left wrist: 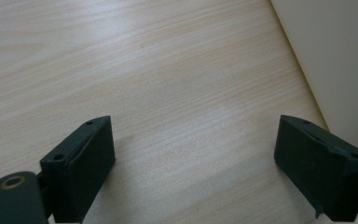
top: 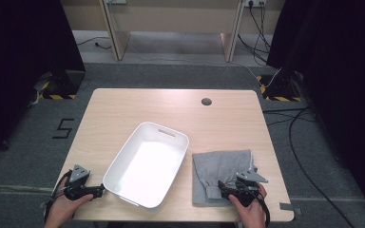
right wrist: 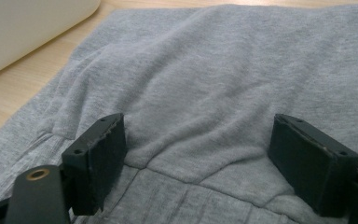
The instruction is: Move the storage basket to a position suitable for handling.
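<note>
High view: a grey garment (top: 221, 172) lies folded on the table (top: 171, 107), at the near right, just beside the right wall of a white tub (top: 147, 164). The tub sits at the table's centre, angled, with a handle slot in its far wall. The right gripper (top: 228, 189) rests on the garment's near edge, held by the right hand (top: 250, 209). The left gripper (top: 97, 190) rests at the near left of the table, held by the left hand (top: 66, 204), its tips close to the tub's near left corner.

Right gripper view: jaws spread wide, released, straddling a ridge of garment (right wrist: 205, 93) fabric at a ribbed seam. Nothing is grasped. The tub (right wrist: 23, 28) appears at upper left.

Left gripper view: jaws spread wide, released, over bare table (left wrist: 168, 93). The tub wall (left wrist: 335, 56) runs along the right.
</note>
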Demonstrator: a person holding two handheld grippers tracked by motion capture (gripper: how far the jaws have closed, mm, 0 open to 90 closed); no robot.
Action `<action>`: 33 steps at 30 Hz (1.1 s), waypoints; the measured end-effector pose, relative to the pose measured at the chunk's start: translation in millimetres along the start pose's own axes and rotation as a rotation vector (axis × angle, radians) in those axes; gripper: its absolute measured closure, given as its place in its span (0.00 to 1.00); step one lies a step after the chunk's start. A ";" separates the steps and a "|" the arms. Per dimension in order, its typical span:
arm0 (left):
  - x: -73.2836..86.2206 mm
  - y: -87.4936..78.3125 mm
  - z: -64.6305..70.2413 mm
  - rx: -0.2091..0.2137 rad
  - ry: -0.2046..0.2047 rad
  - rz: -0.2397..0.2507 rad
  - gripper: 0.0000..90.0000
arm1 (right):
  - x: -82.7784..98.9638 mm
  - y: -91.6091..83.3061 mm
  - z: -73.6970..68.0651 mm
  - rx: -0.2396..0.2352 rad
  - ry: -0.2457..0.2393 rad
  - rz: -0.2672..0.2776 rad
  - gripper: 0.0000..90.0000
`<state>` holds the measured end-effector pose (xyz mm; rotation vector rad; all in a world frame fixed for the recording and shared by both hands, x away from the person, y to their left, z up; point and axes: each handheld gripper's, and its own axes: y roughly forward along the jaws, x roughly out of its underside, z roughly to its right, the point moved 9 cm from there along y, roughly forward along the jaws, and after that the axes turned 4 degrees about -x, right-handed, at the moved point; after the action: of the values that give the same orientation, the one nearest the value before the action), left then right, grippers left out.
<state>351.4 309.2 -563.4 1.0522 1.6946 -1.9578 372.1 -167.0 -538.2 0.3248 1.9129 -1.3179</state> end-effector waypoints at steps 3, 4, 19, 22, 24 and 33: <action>0.6 -1.3 -0.1 0.000 -0.005 0.001 0.13 | -5.2 -4.0 0.1 -0.023 -0.015 -0.009 0.22; 0.6 -1.3 -0.1 0.000 -0.005 0.001 0.15 | -5.2 -4.0 0.1 -0.023 -0.015 -0.009 0.22; 7.1 -52.8 40.3 0.092 -0.042 0.070 0.16 | -18.0 -15.5 -3.5 -0.058 -0.052 0.049 0.22; 3.2 -57.0 53.1 0.100 -0.025 0.091 0.16 | -16.9 -15.3 -2.2 -0.056 -0.050 0.047 0.22; 0.6 -59.7 62.3 0.121 -0.018 0.105 0.16 | -17.0 -15.8 -3.2 -0.061 -0.058 0.047 0.22; -12.1 -56.8 83.8 0.150 -0.007 0.162 0.16 | -13.9 -12.3 -4.7 -0.069 -0.063 0.031 0.22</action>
<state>295.2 239.9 -514.2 1.1940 1.4288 -2.0049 372.0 -165.3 -519.2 0.2739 1.8889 -1.2252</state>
